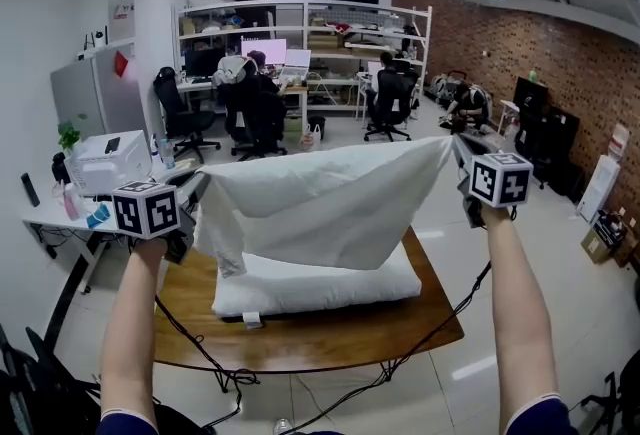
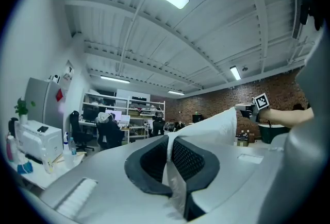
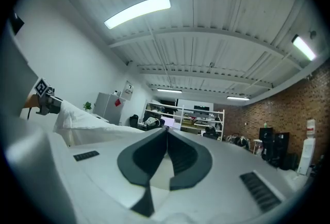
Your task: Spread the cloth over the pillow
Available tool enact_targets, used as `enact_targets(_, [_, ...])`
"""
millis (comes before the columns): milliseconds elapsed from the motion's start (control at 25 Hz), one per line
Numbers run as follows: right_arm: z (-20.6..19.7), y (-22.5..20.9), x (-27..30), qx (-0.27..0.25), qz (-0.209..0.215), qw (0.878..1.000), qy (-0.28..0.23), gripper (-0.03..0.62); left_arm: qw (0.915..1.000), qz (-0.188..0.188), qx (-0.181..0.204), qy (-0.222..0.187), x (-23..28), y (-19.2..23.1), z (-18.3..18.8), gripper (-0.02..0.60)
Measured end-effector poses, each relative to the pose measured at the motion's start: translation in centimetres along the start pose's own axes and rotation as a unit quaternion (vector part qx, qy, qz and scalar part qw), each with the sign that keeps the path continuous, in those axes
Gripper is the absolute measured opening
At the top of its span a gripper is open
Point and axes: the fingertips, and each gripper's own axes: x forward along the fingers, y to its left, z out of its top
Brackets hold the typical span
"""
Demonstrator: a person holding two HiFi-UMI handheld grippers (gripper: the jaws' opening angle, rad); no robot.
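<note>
- Cloth (image 1: pixel 330 203), white, hangs stretched between the two tools, up in the air
- Left tool (image 2: pixel 169 166) is pressed together and pinches one top corner of the cloth; a white fold sticks out between its dark pads (image 2: pixel 191 158)
- Right tool (image 3: pixel 166 158) is pressed together too, with a thin bit of the cloth caught low down between its jaws
- Both tools point away from the person, and the right one sits a bit higher than the left in the head view
- Pillow (image 1: pixel 320 288) is white and lies flat below the two tools, under the hanging cloth
- Bottom edge of the cloth comes down close to the top of the pillow; I cannot tell if it touches
- Tabletop (image 1: pixel 300 343) is brown wood and holds the pillow, well below both tools
- Black cables (image 1: pixel 235 378) run down from the tools past the near edge of the tabletop
</note>
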Motion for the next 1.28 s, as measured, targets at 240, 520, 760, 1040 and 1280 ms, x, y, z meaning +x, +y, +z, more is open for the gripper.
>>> enact_targets(240, [-1.4, 0.0, 0.4, 0.003, -0.004, 1.0, 0.013, 0.003, 0.9997, 0.001, 0.009, 0.021, 0.6, 0.4, -1.3, 0.003])
enact_targets(520, [-2.1, 0.4, 1.9, 0.003, -0.016, 1.0, 0.021, 0.003, 0.9996, -0.014, 0.009, 0.022, 2.1, 1.9, -1.2, 0.003])
enact_targets(760, [-1.7, 0.4, 3.8, 0.007, -0.042, 0.999, 0.019, 0.003, 0.9988, -0.032, 0.029, 0.023, 4.7, 4.3, -0.2, 0.003])
enact_targets(1040, [-1.4, 0.8, 7.3, 0.01, -0.063, 0.998, 0.02, 0.003, 0.9986, -0.041, 0.008, 0.034, 8.7, 8.3, -0.2, 0.003])
enact_targets(1280, [-2.4, -0.6, 11.8, 0.016, -0.053, 0.998, 0.015, 0.003, 0.9993, -0.014, 0.001, 0.035, 12.6, 10.5, -0.6, 0.003])
